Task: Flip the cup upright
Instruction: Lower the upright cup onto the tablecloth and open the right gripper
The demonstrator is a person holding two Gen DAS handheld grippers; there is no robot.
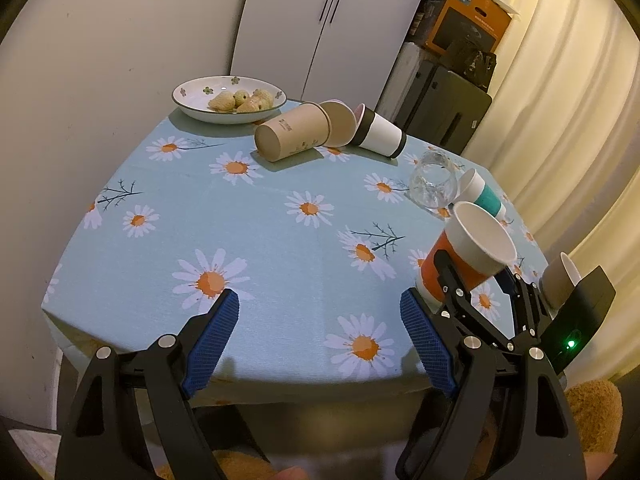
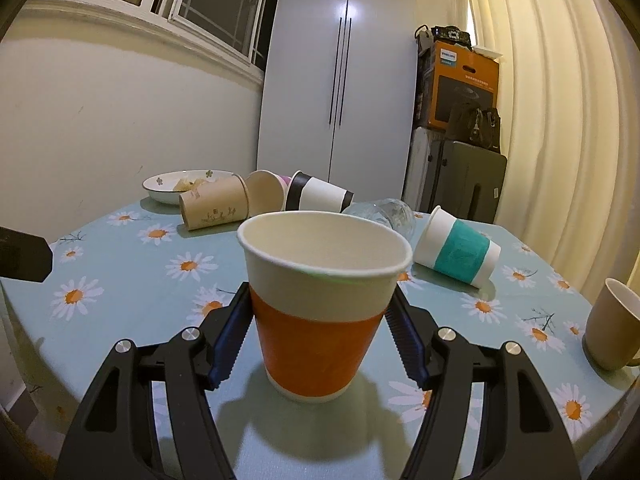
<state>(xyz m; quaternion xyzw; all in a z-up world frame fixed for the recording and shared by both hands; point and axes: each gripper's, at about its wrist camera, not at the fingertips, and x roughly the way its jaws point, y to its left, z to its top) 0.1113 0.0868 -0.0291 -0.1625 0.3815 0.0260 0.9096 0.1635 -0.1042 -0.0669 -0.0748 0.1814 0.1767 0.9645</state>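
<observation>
Orange-banded cup (image 2: 320, 300) upright on tabletop (image 2: 120, 248), near your edge. R gripper (image 2: 318, 336) jaws astride band, contact appears light. L gripper (image 1: 320, 336) jaws wide, empty. Risk: off-centre release/withdrawal snags rim, tips light paper cup.

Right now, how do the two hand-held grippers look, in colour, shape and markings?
Both match: the left hand-held gripper and the right hand-held gripper have matte black angular linkage arms with triangular cut-outs, silver round pivot bolts, and ribbed blue pads on the fingers. A black box with a green light sits on the right one. No cables or sleeves are visible.
</observation>
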